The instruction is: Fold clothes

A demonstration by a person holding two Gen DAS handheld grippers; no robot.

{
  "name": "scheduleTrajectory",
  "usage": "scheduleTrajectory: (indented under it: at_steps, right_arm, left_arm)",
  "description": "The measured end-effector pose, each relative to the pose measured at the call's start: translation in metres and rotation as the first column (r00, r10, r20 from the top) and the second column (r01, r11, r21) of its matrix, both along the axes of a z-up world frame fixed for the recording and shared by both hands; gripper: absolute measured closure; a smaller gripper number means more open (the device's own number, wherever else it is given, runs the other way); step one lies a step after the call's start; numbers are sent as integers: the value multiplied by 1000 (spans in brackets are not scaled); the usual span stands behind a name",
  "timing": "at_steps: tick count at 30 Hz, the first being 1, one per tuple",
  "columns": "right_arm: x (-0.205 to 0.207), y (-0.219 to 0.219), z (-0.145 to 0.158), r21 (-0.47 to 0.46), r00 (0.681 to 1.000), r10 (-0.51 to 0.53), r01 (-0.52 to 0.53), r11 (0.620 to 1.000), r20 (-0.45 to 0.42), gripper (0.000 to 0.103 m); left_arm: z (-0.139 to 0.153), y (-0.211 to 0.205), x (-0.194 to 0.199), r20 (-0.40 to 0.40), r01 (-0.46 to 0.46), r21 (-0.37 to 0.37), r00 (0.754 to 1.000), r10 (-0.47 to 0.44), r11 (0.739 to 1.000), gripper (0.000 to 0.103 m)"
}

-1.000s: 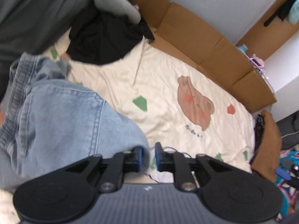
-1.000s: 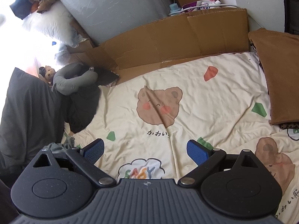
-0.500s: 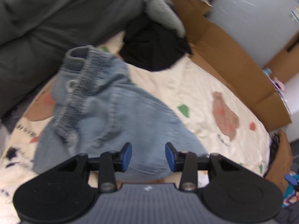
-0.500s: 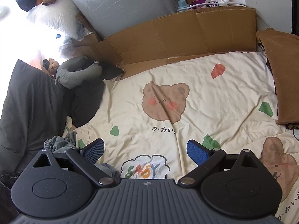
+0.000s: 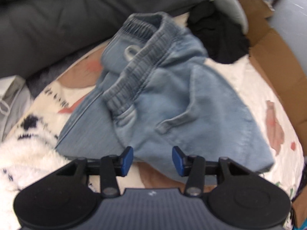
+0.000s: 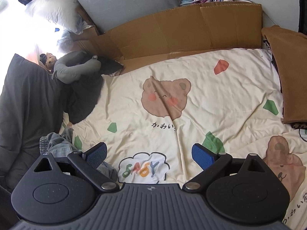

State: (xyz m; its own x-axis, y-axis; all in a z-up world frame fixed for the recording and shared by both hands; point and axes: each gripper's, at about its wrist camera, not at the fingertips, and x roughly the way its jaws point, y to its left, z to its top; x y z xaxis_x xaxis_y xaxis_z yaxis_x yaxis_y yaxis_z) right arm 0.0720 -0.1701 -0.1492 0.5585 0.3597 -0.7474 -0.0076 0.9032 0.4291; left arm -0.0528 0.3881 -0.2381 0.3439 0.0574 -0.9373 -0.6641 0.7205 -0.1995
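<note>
While the left gripper [image 5: 152, 161] hangs with its blue pads spread and nothing between them, the light-blue denim shorts [image 5: 163, 105] lie crumpled just ahead of it on the cream bear-print bedsheet [image 6: 201, 99], elastic waistband toward the dark grey duvet [image 5: 57, 15]. Over on the right, the right gripper [image 6: 149, 156] is likewise wide apart and empty above the sheet, the shorts bunched beside its left finger; brown cardboard [image 6: 182, 30] lines the far edge.
</note>
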Motion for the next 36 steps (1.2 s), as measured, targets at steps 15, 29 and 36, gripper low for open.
scheduleTrajectory:
  at_steps: [15, 29, 36]
  right_arm:
    - [2, 9, -7, -34, 1000, 11, -12, 999, -23, 5]
    - [6, 19, -7, -17, 1000, 18, -18, 1000, -17, 5]
    - [7, 10, -11, -8, 1000, -4, 4, 1000, -21, 5]
  left_arm:
    - [-49, 14, 5, 72, -67, -74, 995, 72, 995, 94]
    - [36, -19, 48, 275, 94, -7, 957, -88, 996, 97]
    - [60, -46, 113, 338, 175, 30, 925, -175, 984, 97]
